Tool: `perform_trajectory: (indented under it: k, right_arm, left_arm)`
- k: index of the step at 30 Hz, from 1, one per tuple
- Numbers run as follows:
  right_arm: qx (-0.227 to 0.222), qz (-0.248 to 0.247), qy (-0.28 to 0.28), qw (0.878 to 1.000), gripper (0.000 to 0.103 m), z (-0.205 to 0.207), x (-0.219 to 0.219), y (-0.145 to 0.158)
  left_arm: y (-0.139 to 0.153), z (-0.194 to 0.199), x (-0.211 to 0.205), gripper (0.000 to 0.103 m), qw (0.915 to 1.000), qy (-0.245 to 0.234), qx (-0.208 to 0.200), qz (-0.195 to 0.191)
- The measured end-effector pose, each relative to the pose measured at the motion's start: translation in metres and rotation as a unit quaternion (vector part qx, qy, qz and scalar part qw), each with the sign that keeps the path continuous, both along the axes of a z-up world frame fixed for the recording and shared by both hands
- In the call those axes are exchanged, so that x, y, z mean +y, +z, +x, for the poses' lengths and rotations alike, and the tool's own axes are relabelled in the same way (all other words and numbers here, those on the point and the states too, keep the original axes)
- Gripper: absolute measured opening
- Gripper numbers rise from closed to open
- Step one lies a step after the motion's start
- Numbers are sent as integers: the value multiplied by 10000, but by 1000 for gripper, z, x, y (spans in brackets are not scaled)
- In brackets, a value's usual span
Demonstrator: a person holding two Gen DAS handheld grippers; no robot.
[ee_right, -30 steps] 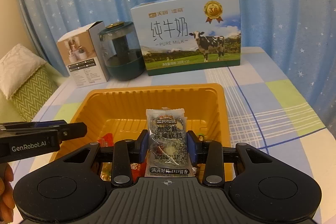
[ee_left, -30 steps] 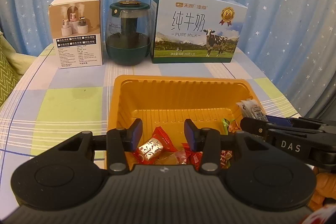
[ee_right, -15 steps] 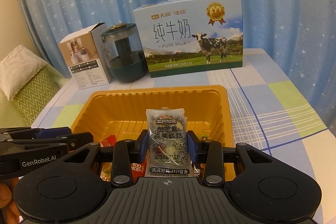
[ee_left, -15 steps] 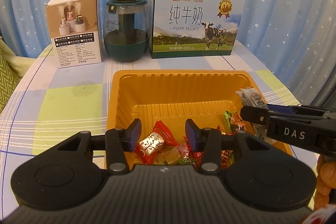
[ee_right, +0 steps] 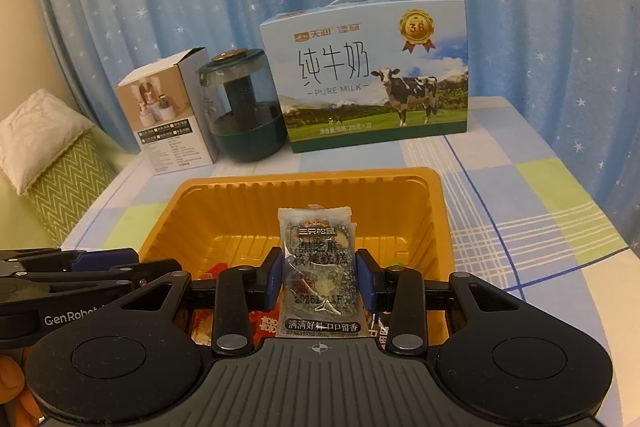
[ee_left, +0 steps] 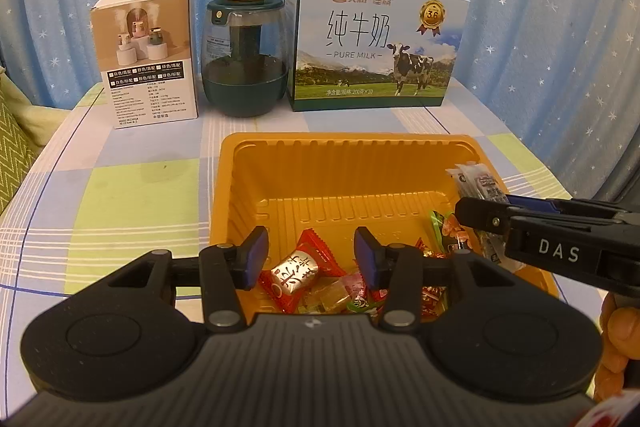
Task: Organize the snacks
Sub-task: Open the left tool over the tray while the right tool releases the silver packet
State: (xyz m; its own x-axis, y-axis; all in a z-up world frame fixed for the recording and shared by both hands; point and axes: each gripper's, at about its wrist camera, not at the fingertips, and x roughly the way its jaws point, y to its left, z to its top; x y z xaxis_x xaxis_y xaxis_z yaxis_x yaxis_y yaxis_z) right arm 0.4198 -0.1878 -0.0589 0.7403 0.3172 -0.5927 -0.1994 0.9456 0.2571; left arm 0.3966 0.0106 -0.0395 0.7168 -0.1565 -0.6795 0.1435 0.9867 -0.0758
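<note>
The right tongs (ee_right: 318,281) are closed on a clear packet (ee_right: 316,267), held upright above the near part of the orange tray (ee_right: 304,187). The left tongs (ee_left: 308,253) gape wide and hold nothing, hovering over loose sweets (ee_left: 296,273) piled at the tray's near end.

The likely slip: the packet is slick film, gripped only at its middle, so it may slide or twist out if tilted. Released too far right, it could catch the rim and land on the counter (ee_right: 540,195). The two tongs also sit close together and might knock.

Beyond the tongs, a checked cloth covers the counter, with a small box (ee_left: 148,63), a dark jar (ee_left: 244,59) and a milk carton (ee_left: 376,43) before starry blue curtains (ee_left: 540,7).
</note>
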Motion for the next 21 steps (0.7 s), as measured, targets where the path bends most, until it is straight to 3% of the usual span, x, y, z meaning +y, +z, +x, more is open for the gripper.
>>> perform_trajectory:
  k: [6,10,21]
  right_arm:
    - [-47,162,45,9998,39,0,-1,-1]
    - [-88,188,-131,9997,50,0,-7,0]
    - [-37,151,-195,9997,51,1,-12,-1]
  left_arm:
    - [0,-1,3,51,10000,17,2,18]
    - [0,-1,5,53,10000,27,2,34]
    - [-1,-1,2,59,10000,-3,6,65]
